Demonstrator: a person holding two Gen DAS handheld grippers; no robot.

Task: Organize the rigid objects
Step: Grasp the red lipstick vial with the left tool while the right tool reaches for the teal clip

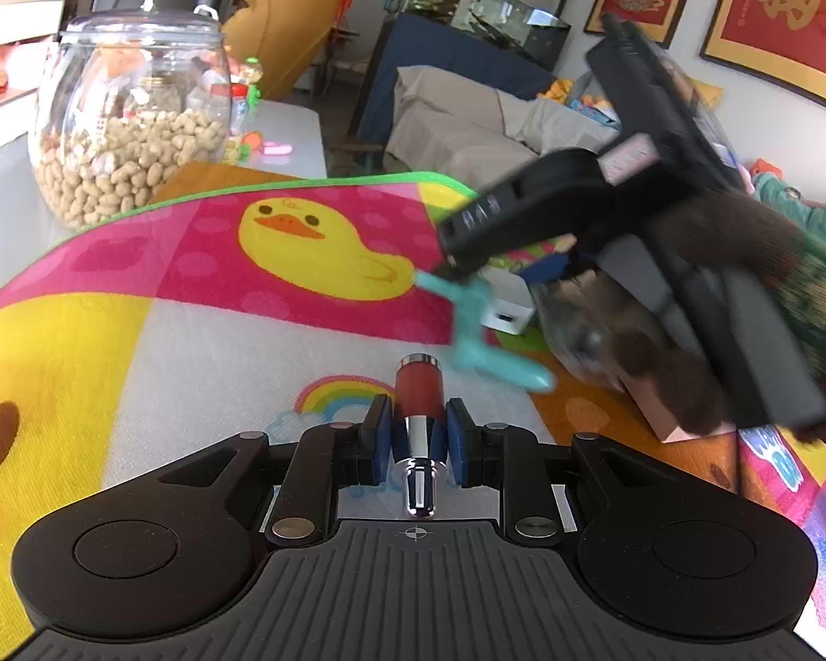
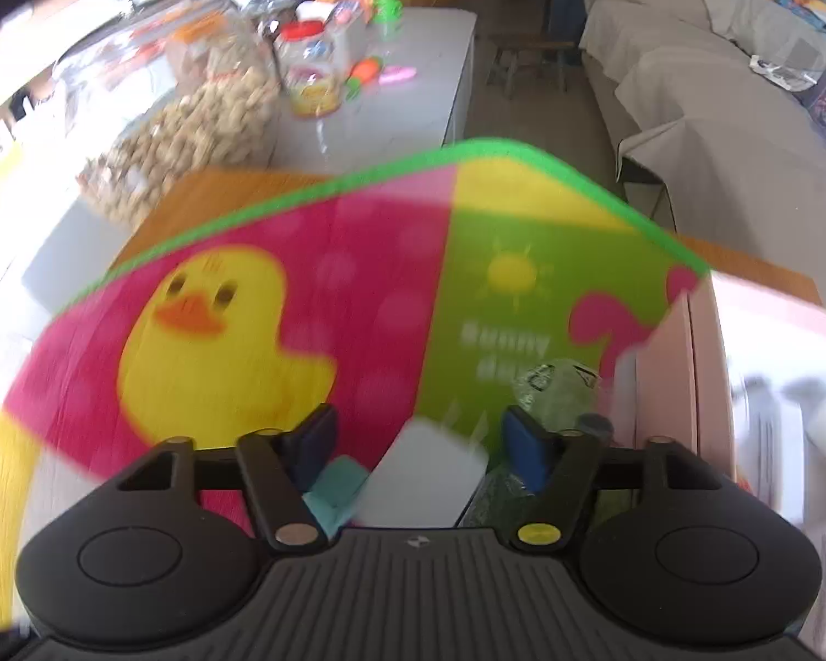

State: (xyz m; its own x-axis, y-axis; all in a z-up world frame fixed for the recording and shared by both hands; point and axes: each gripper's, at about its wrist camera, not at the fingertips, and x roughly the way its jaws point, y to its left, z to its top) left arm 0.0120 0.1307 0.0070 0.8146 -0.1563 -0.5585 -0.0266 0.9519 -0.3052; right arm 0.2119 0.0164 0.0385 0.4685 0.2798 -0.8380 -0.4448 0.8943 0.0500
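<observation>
While left gripper (image 1: 413, 435) clamps the stopper (image 1: 417, 385) clear of the mat (image 1: 193, 330), right gripper (image 2: 416, 449) hangs unclenched over a white block (image 2: 424, 473), likely next pick.

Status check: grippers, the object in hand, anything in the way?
Left gripper shut on red-and-chrome cylinder. Right gripper open over white block. Teal plastic piece just ahead of the cylinder, on the mat.

A home: sofa (image 1: 468, 126) (covered), peanut jar (image 1: 132, 126).
</observation>
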